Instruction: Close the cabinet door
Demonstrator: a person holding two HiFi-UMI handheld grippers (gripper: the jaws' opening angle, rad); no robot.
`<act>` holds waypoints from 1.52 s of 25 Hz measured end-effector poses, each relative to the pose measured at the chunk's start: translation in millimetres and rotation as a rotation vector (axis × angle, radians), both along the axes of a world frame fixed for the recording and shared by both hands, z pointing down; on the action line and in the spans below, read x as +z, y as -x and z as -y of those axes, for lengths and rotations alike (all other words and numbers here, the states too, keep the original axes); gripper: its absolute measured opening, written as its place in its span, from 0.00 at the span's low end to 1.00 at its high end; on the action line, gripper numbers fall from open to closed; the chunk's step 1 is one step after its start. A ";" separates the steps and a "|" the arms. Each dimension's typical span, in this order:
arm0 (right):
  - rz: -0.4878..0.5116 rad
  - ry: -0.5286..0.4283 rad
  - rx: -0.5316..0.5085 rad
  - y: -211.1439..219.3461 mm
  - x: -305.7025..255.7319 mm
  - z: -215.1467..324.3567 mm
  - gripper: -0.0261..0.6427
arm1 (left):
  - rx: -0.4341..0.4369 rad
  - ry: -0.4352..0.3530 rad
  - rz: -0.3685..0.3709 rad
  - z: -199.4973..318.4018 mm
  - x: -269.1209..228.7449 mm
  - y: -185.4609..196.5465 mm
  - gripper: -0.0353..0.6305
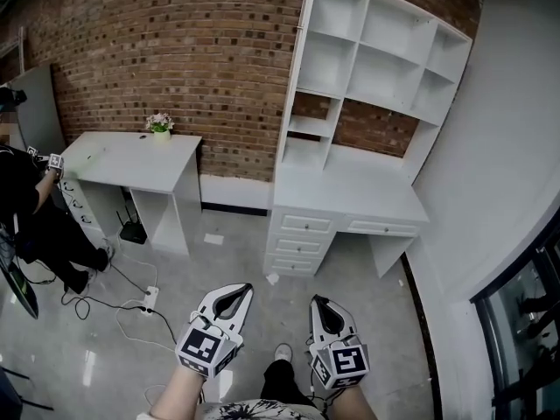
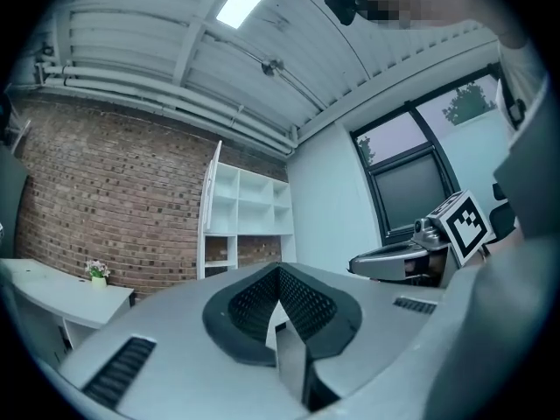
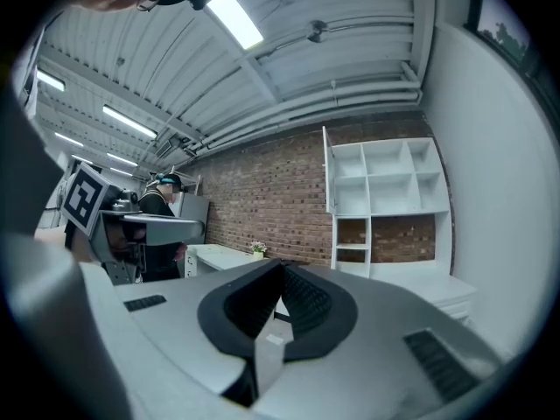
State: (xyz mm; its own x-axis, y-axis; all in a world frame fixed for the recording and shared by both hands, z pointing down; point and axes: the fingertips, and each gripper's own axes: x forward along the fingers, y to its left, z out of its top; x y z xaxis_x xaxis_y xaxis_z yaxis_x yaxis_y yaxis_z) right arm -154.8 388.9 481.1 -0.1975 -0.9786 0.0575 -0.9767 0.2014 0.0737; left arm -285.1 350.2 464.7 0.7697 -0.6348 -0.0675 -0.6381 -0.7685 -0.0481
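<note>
A tall white shelf unit (image 1: 376,55) stands on a white desk with drawers (image 1: 302,243) against the brick wall. Its cabinet door (image 1: 300,51) stands open at the unit's upper left, seen edge-on; the same door (image 2: 213,191) shows in the left gripper view, and the door (image 3: 325,171) in the right gripper view. My left gripper (image 1: 234,289) and right gripper (image 1: 320,303) are low in the head view, side by side, well short of the unit. Both point level towards it. The left gripper (image 2: 278,269) and right gripper (image 3: 282,268) are shut with nothing held.
A second white desk (image 1: 131,160) with a small flower pot (image 1: 160,123) stands at the left. A person (image 1: 26,208) sits beside it. A power strip (image 1: 147,300) with cables lies on the grey floor. A white wall and a window (image 1: 525,313) are on the right.
</note>
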 end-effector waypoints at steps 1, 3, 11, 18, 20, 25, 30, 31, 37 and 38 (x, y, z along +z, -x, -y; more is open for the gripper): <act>0.002 0.003 -0.008 -4.5 2.3 13.1 0.04 | -0.006 0.004 0.004 12.2 2.3 -5.2 0.07; -0.001 0.003 -0.026 -15.9 3.9 43.0 0.04 | -0.024 0.005 0.007 40.4 5.0 -17.4 0.07; -0.019 -0.030 -0.110 -72.6 -19.4 180.5 0.04 | -0.080 -0.016 0.006 169.2 -14.2 -78.0 0.07; -0.034 -0.067 -0.175 -132.4 -53.7 304.3 0.04 | -0.137 -0.058 -0.001 281.7 -46.4 -135.9 0.07; -0.068 -0.087 -0.189 -146.1 -61.6 337.8 0.04 | -0.153 -0.073 -0.016 309.5 -55.3 -148.6 0.07; -0.094 -0.135 -0.176 -167.6 -83.2 409.5 0.04 | -0.155 -0.098 -0.029 373.3 -70.4 -168.1 0.07; -0.110 -0.144 -0.149 -175.7 -78.5 472.1 0.04 | -0.162 -0.072 -0.107 444.1 -66.9 -170.5 0.07; -0.114 -0.144 -0.144 -175.9 -76.9 485.1 0.04 | -0.160 -0.063 -0.127 459.6 -67.3 -169.1 0.07; -0.133 -0.157 -0.106 -180.3 -85.8 576.2 0.04 | -0.187 -0.095 -0.109 572.1 -84.1 -166.8 0.07; -0.135 -0.163 -0.099 -181.9 -89.9 591.9 0.04 | -0.179 -0.110 -0.125 588.6 -94.4 -167.2 0.07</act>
State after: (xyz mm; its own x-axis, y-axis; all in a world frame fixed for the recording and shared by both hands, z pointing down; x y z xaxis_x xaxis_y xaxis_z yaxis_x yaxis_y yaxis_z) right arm 27.1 -203.0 391.2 -0.2947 -0.9532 -0.0671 -0.9317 0.2710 0.2418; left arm -118.0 -238.4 370.3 0.6269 -0.7440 -0.2312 -0.7699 -0.6371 -0.0374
